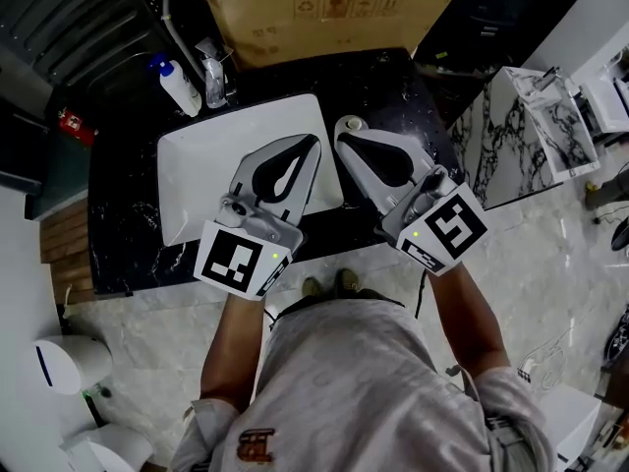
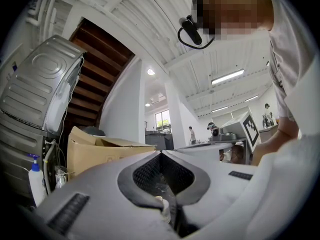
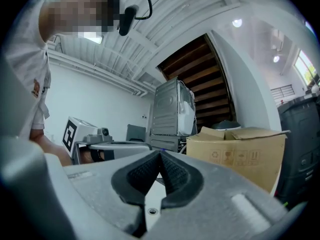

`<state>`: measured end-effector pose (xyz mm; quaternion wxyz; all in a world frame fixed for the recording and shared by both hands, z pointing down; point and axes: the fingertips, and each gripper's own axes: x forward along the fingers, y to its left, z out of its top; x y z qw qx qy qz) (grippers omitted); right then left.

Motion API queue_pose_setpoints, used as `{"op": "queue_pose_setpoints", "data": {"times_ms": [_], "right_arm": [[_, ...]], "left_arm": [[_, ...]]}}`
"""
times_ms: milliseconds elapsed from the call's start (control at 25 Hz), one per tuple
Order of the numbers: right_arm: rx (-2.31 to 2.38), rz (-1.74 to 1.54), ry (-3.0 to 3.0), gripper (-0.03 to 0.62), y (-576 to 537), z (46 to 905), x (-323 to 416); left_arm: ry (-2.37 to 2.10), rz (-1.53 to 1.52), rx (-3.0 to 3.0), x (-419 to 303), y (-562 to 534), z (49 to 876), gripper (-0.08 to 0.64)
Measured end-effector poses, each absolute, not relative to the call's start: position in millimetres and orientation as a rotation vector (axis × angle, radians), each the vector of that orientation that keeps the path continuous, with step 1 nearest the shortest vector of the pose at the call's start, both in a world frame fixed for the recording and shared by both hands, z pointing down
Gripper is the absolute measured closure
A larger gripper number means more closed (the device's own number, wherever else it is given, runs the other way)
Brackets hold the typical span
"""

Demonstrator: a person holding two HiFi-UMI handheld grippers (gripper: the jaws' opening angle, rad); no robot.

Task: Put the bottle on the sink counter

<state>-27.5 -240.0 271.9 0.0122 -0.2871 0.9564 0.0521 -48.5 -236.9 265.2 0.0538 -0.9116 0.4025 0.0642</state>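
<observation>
Bottle: white blue-capped plastic bottle [image 1: 180,87] was stood far-left on the black stone counter [image 1: 118,205], apparently already delivered.
Fingers: those of left gripper [image 1: 314,142] and right gripper [image 1: 344,127] were pressed together, empty.

Pale marble floor [image 1: 550,264] in front of the cardboard box [image 1: 324,13], with a marble-veined cabinet [image 1: 501,136] to its right. Left of the box, a grey ribbed appliance [image 2: 40,84] under dark wooden stairs [image 2: 100,69]. High above the box, white ribbed ceiling [image 2: 150,14] with strip lights [image 2: 227,76]; beyond it, a bright window [image 2: 162,119].
</observation>
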Motion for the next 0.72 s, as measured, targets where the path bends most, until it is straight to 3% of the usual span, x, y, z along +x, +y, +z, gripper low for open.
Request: {"op": "queue_pose_setpoints", "data": {"times_ms": [720], "right_arm": [[-0.886, 0.175, 2.999, 0.592, -234.6, 276.3, -23.3]], "left_arm": [[1.243, 0.206, -2.761, -47.9, -233.3, 266.8, 0.56]]}}
